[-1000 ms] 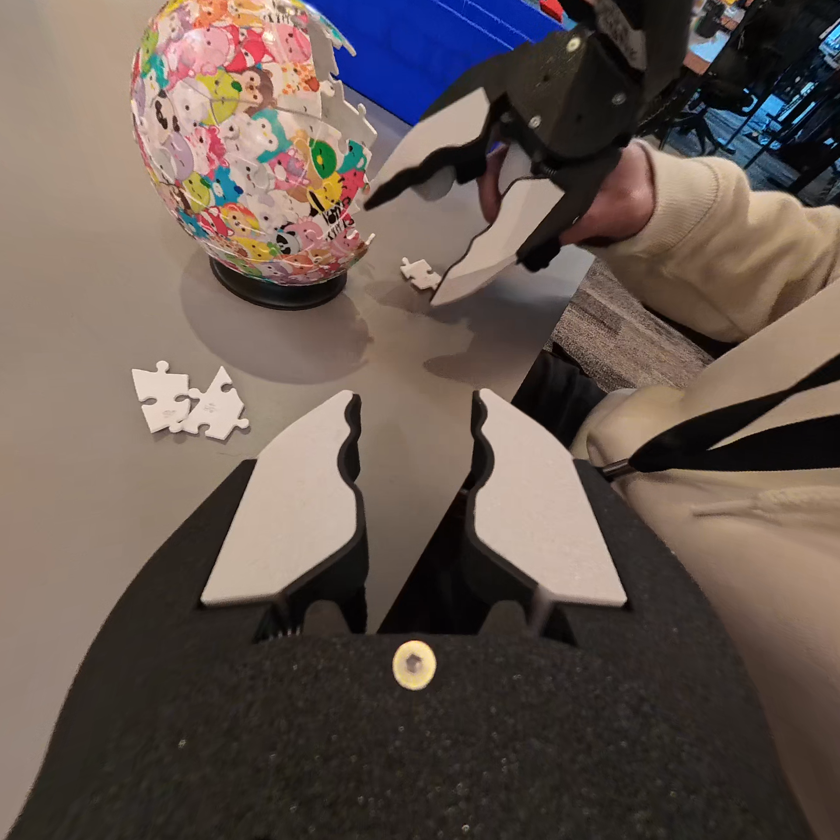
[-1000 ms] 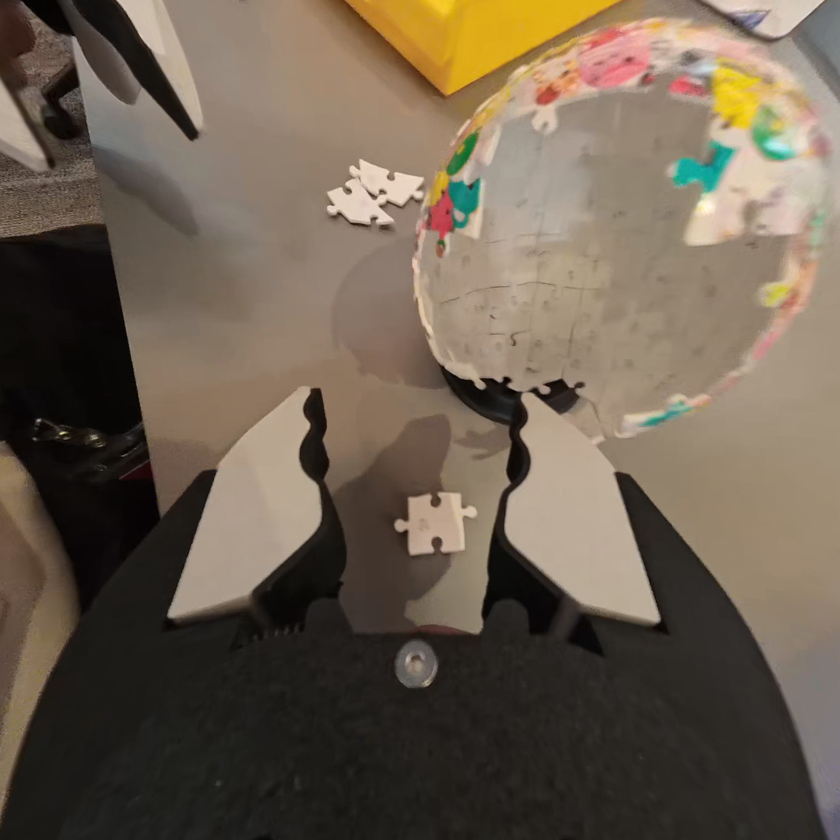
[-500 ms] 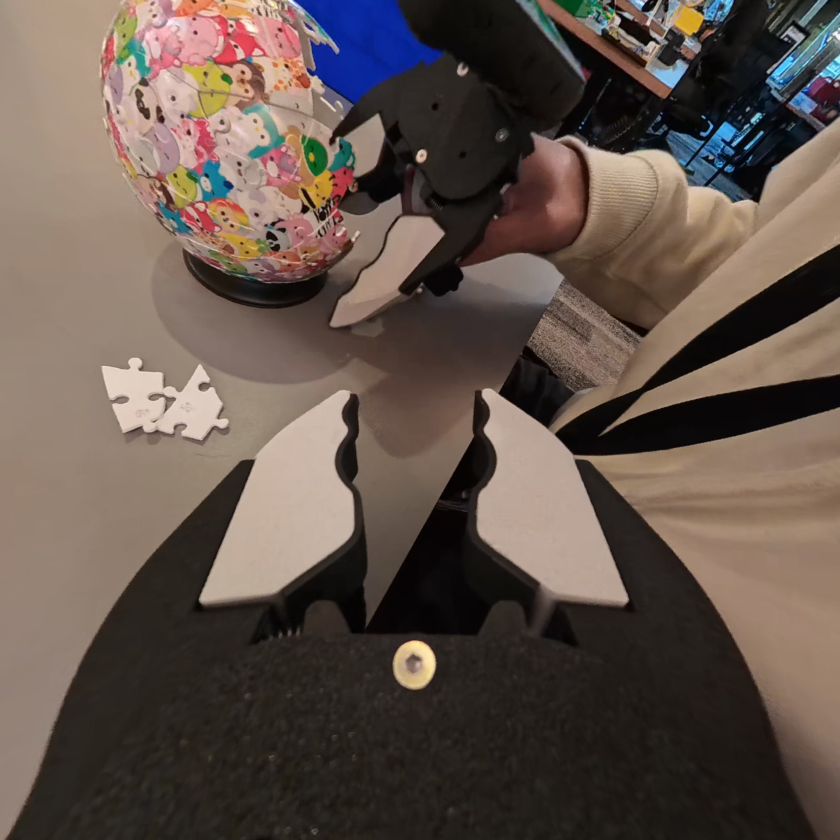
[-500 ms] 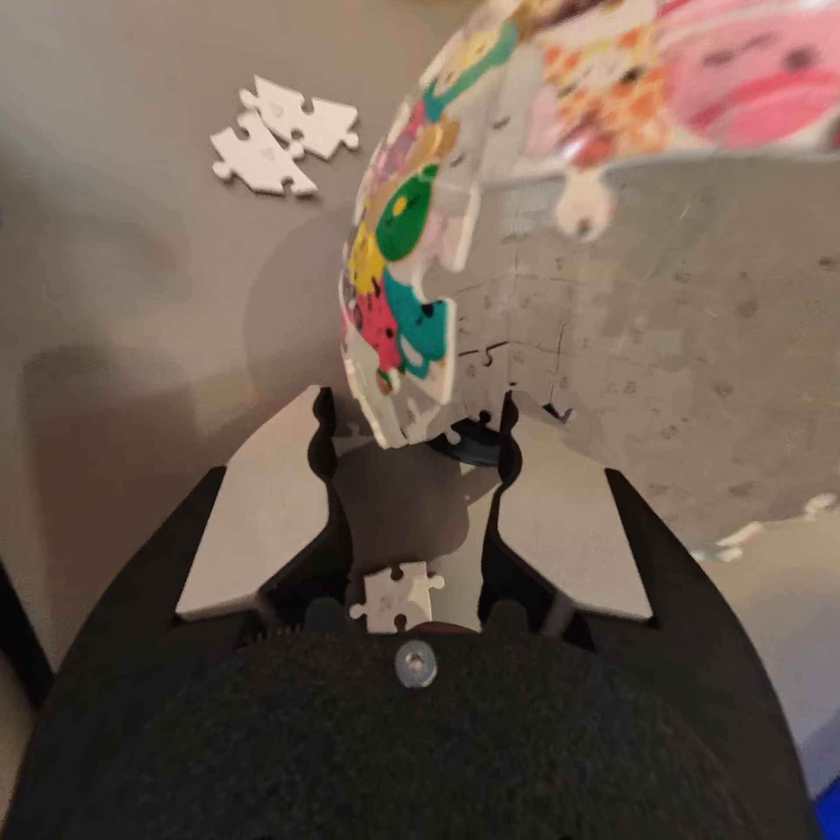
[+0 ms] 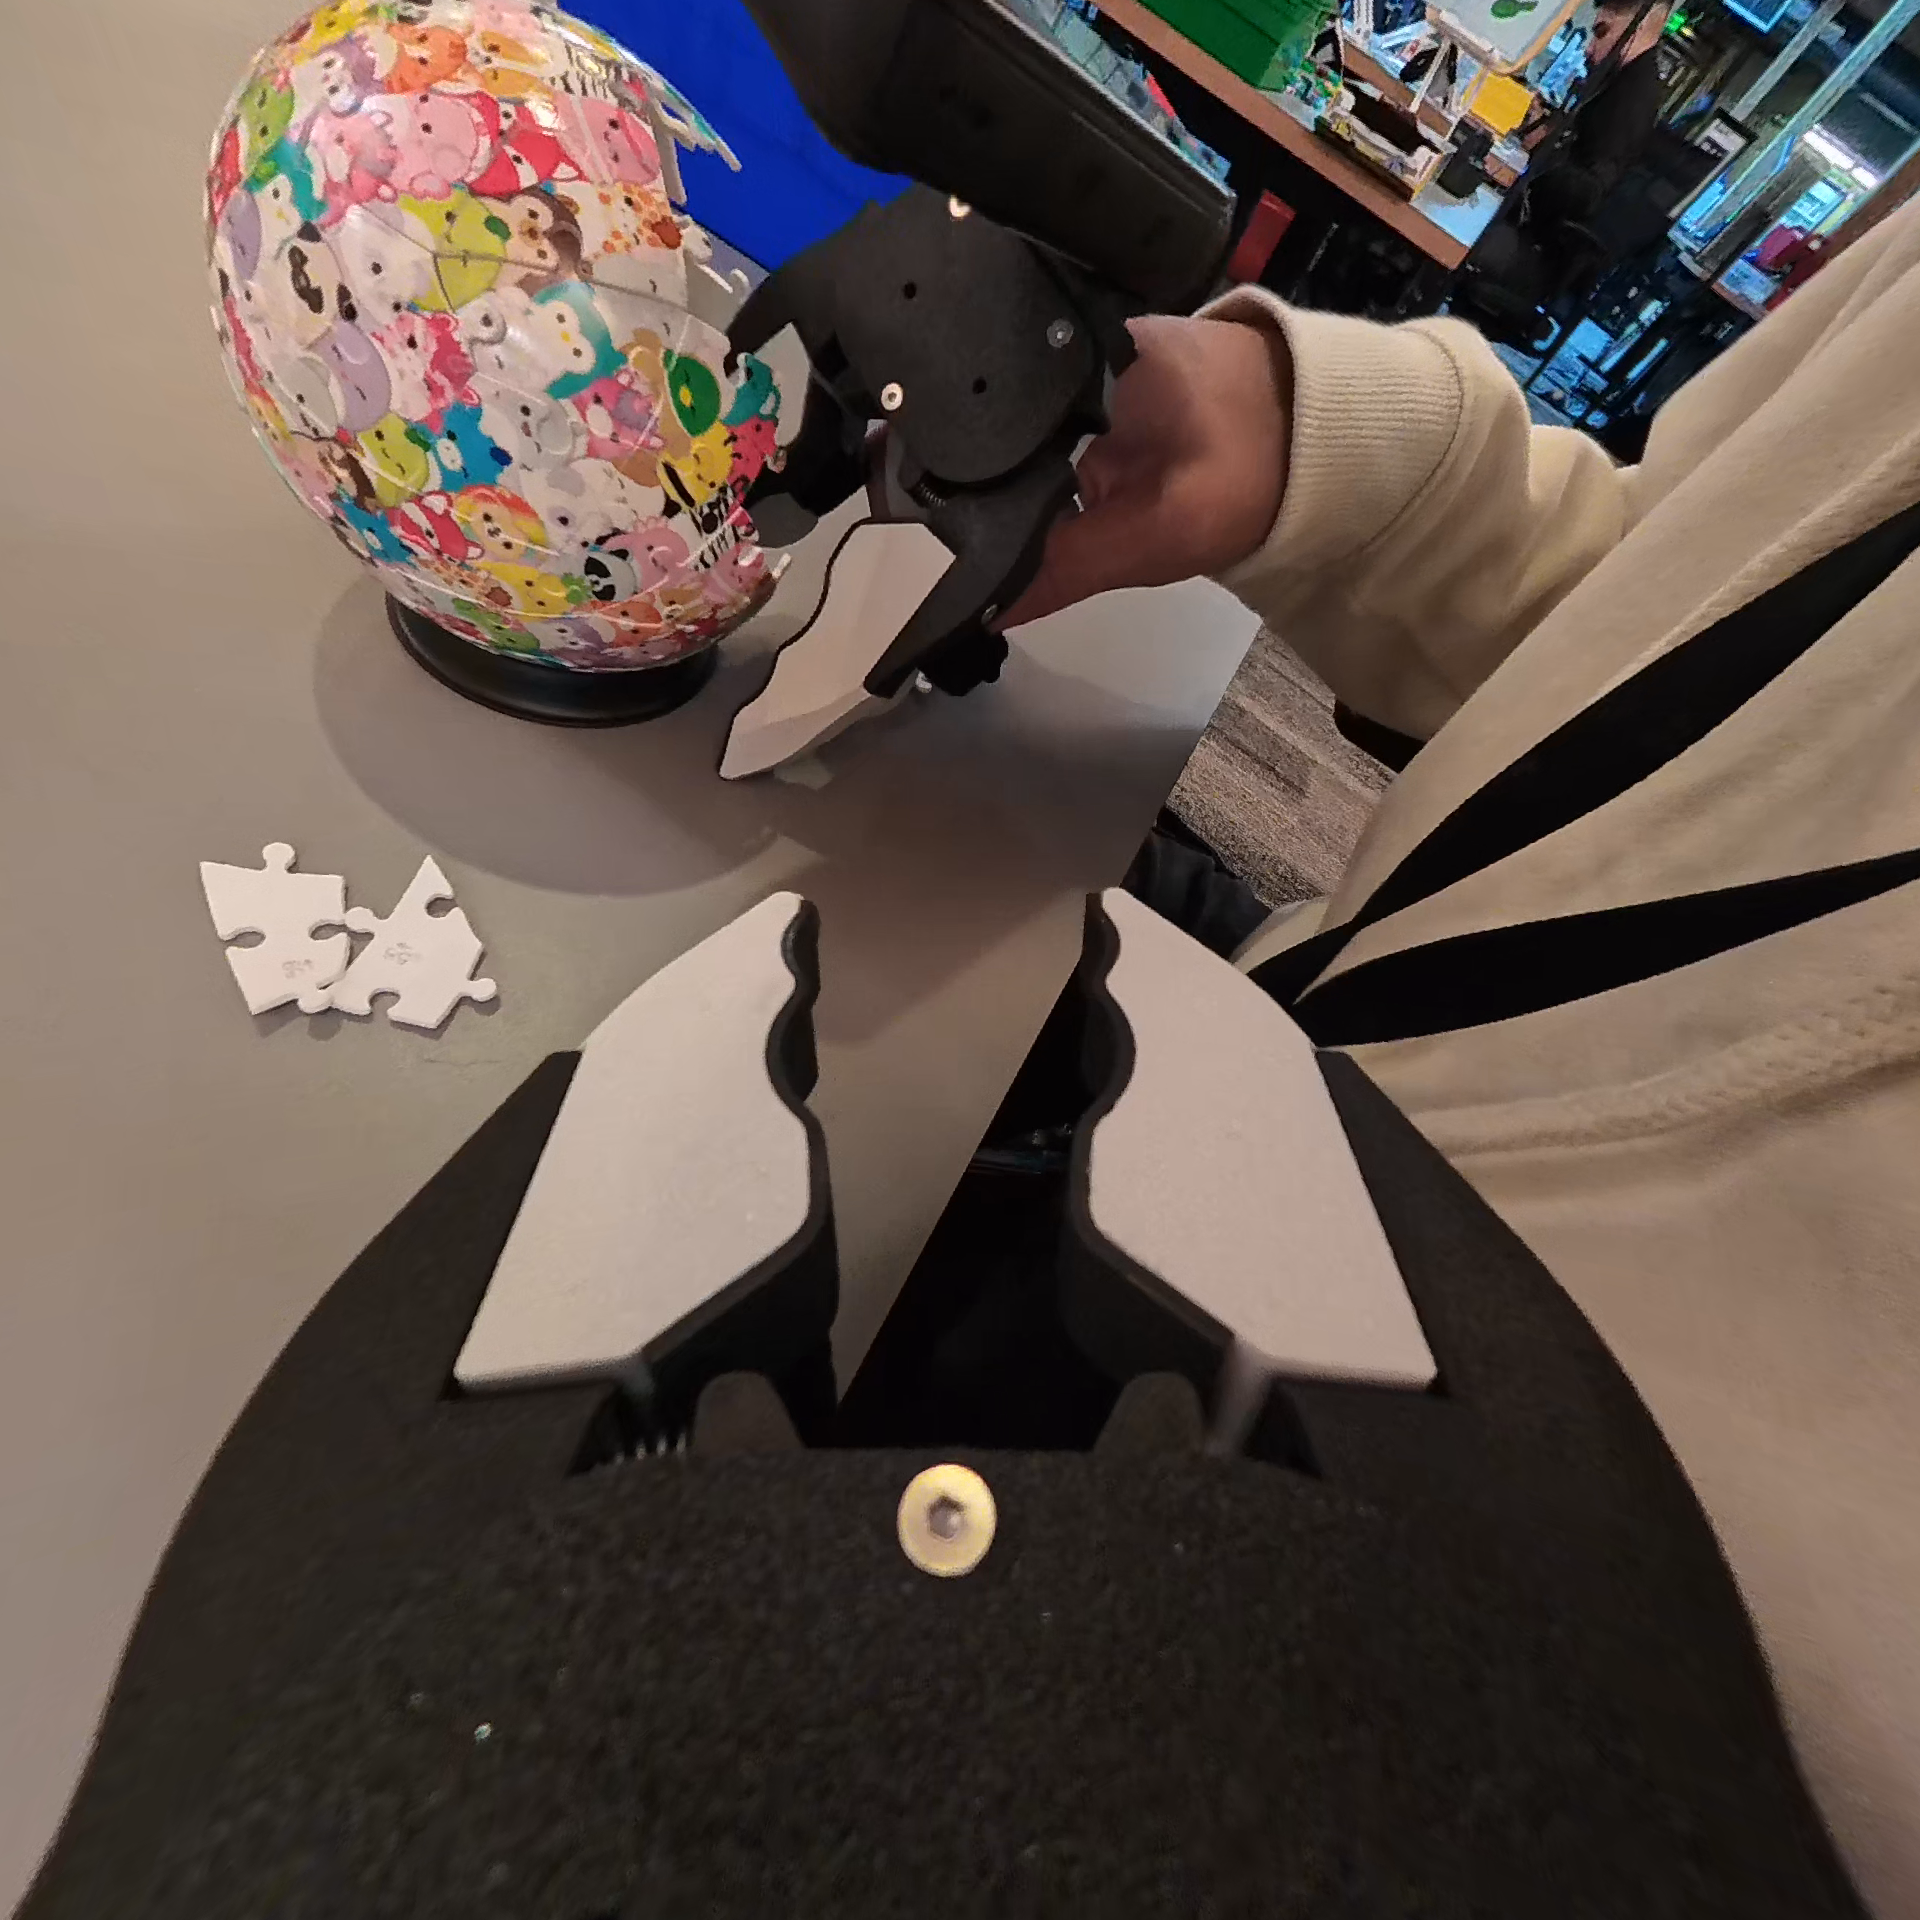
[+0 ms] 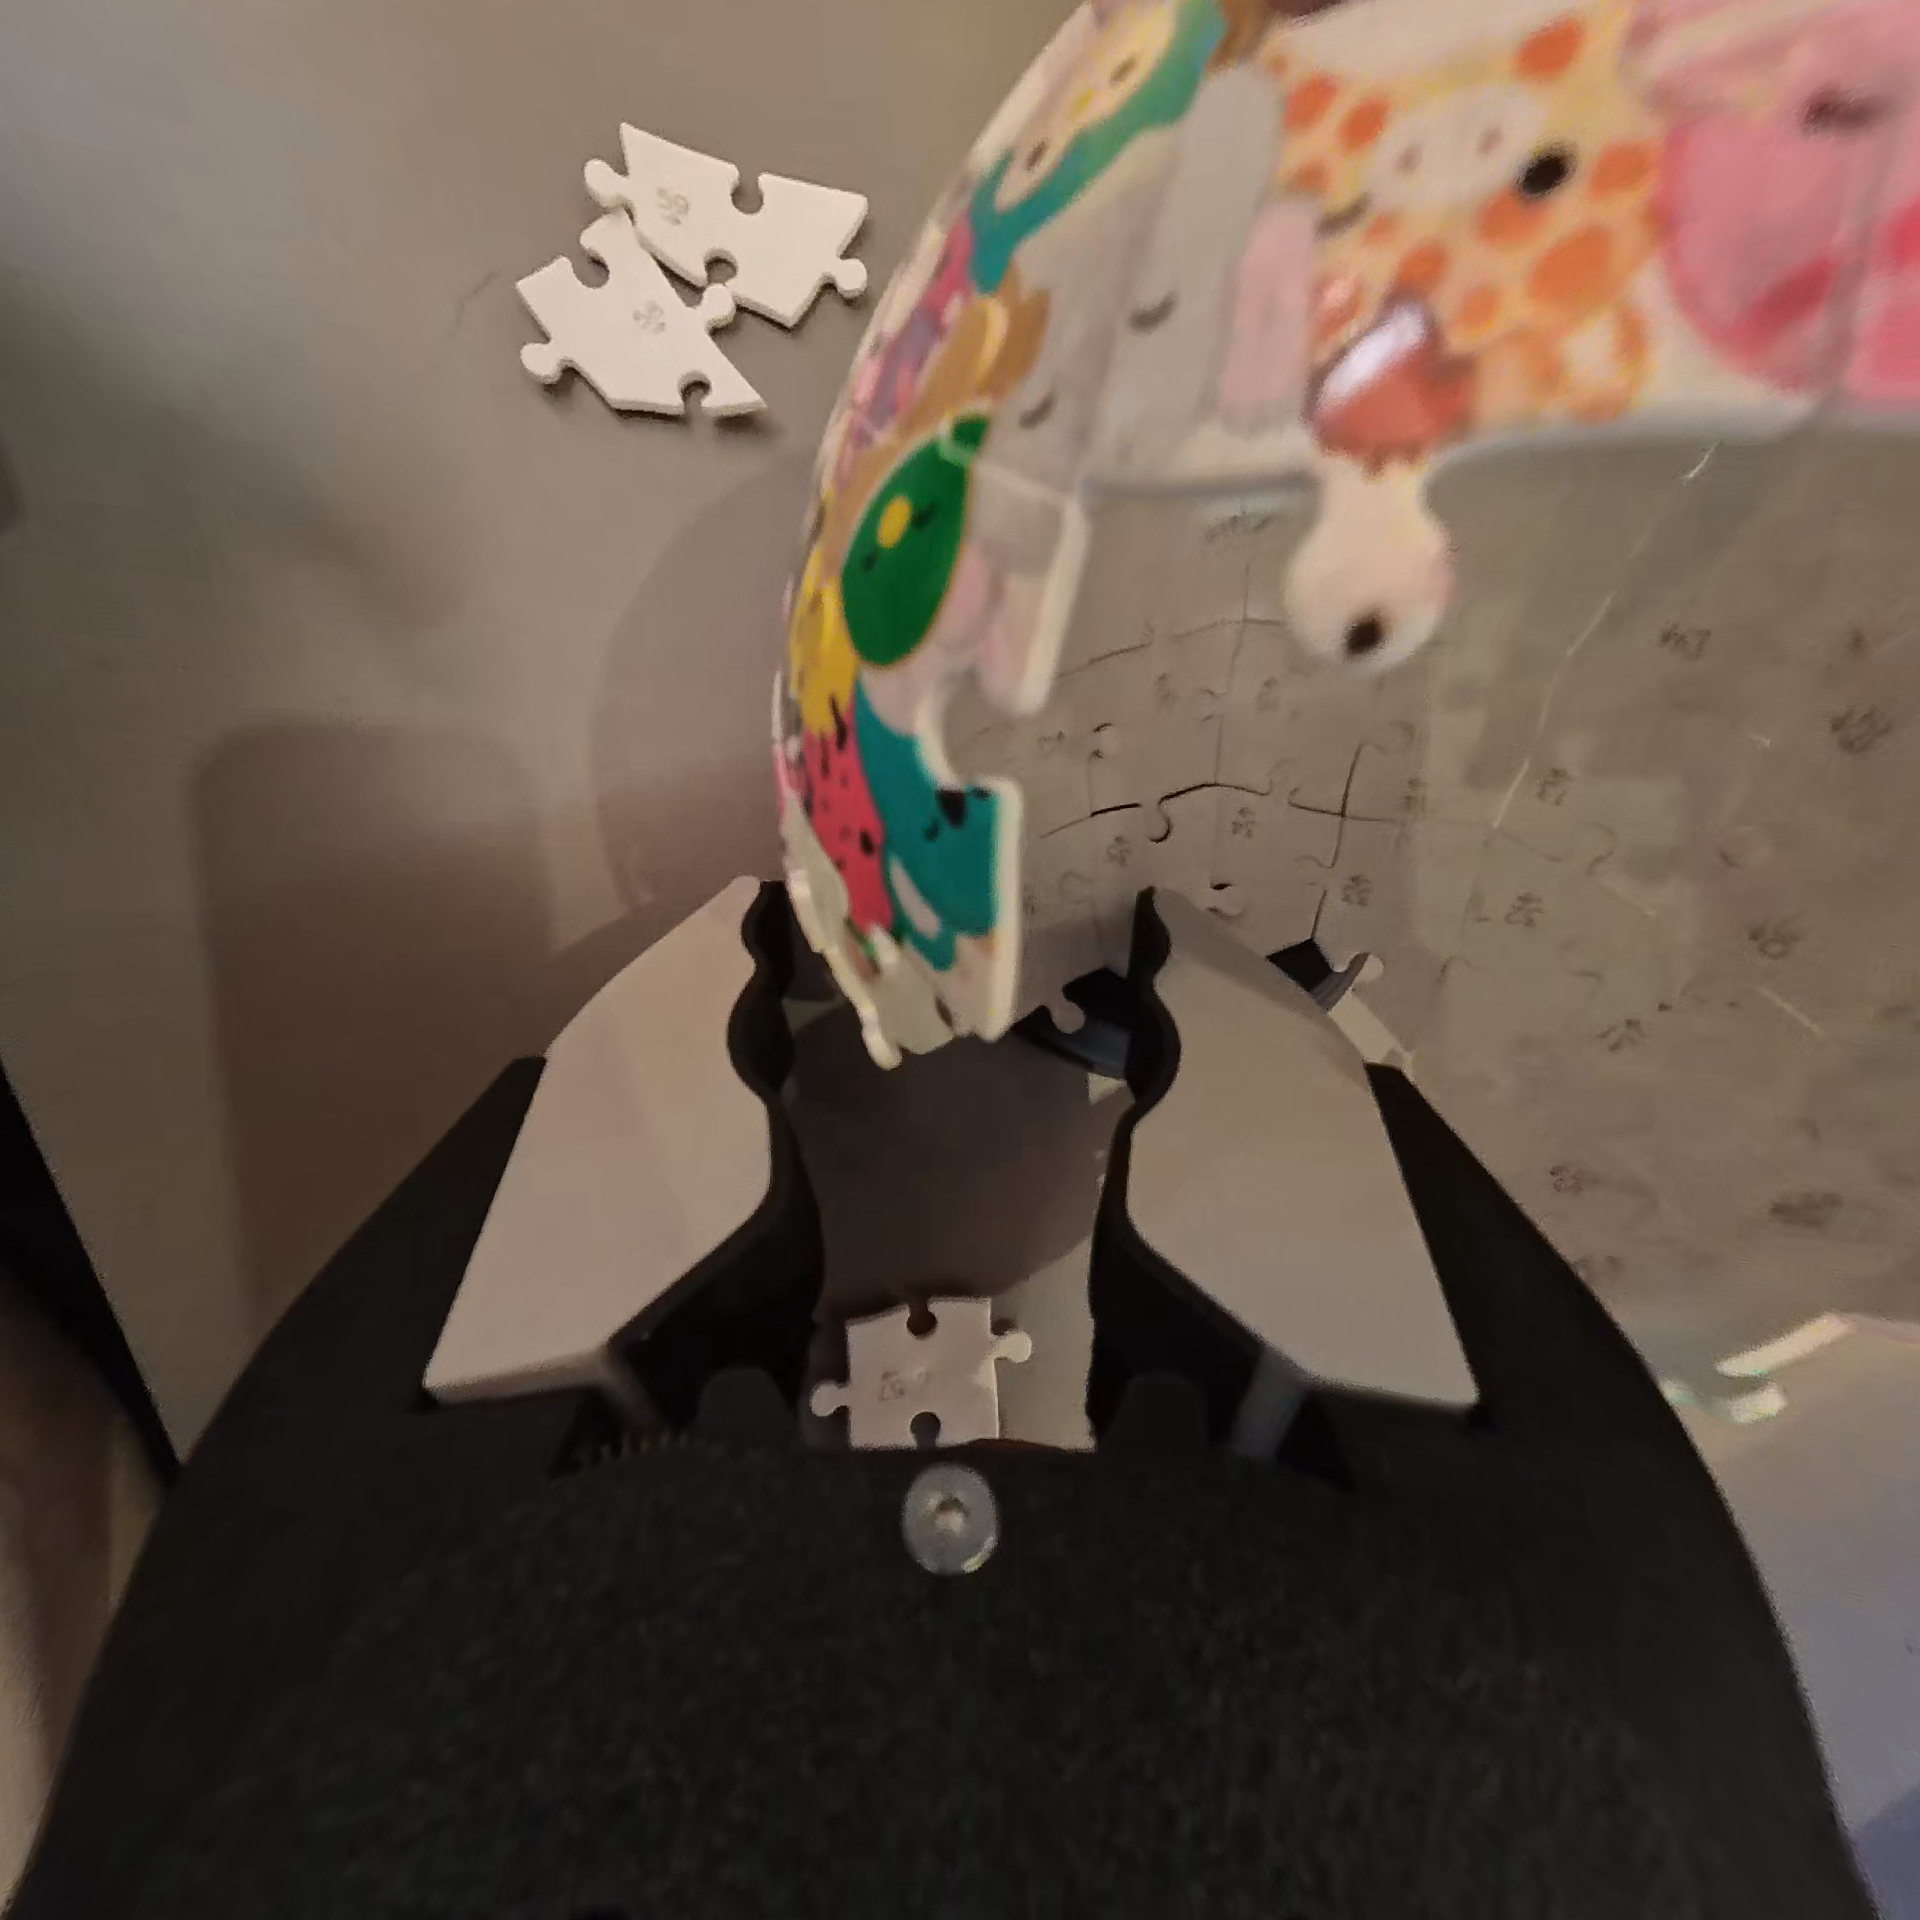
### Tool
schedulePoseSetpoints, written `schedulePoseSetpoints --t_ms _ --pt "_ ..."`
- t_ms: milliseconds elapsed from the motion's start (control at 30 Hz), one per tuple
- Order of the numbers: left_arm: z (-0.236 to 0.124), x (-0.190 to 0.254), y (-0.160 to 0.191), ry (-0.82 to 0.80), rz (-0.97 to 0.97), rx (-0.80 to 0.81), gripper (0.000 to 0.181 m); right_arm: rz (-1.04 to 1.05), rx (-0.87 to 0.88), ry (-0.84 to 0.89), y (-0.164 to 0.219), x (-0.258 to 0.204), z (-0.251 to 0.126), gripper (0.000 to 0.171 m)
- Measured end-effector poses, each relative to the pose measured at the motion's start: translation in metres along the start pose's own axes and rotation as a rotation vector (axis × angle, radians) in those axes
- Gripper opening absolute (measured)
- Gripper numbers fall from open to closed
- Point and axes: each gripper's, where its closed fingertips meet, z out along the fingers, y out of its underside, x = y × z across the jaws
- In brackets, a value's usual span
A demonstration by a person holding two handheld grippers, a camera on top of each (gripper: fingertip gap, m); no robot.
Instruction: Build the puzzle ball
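Right hand-held gripper (image 6: pixel 951 925) gapes empty at the blurred puzzle ball (image 6: pixel 1351 623), half hiding a loose piece (image 6: pixel 920 1387); left hand-held gripper (image 5: pixel 951 940) open

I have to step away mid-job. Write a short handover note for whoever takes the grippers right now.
Left gripper: open, empty, held back over the table edge.
Right gripper: open, low beside the puzzle ball; the single loose piece lies on the table between its jaws, not gripped.
Ball sits on its black stand, mostly built, with an open gap facing the right gripper.
Two more white pieces lie left of the ball.
Left: pick up and fit all three.
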Motion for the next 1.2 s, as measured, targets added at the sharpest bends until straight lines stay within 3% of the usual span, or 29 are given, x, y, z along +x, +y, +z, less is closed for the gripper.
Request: schedulePoseSetpoints --t_ms 233,333,533,700,867,933,967,1200 --pt "0.001 0.000 -0.002 0.009 -0.006 0.005 0.048 -0.023 0.002 -0.001 -0.003 -0.002 0.001 0.061" --pt "0.001 -0.001 -0.002 0.008 -0.009 0.007 0.048 -0.069 -0.003 0.101 -0.007 0.005 0.000 0.064" --pt "-0.002 -0.002 -0.008 0.020 -0.021 0.028 0.049 -0.040 -0.050 0.236 -0.005 0.018 0.003 0.026" --pt "0.000 -0.003 -0.004 0.014 -0.016 0.011 0.049 -0.060 -0.089 0.265 -0.003 0.019 0.001 0.025" --pt "0.002 -0.003 -0.003 0.026 -0.022 0.006 0.049 -0.141 -0.023 0.256 0.000 0.002 -0.010 0.049" --pt "0.004 -0.003 -0.002 0.022 -0.022 0.001 0.049 -0.152 0.017 0.199 0.003 -0.013 -0.017 0.076" --pt "0.005 -0.004 -0.001 0.016 -0.023 -0.005 0.049 -0.151 0.044 0.162 0.005 -0.020 -0.022 0.081" --pt "0.022 -0.008 -0.002 -0.111 0.090 -0.051 0.051 0.106 0.361 0.015 0.018 -0.002 -0.060 0.083"
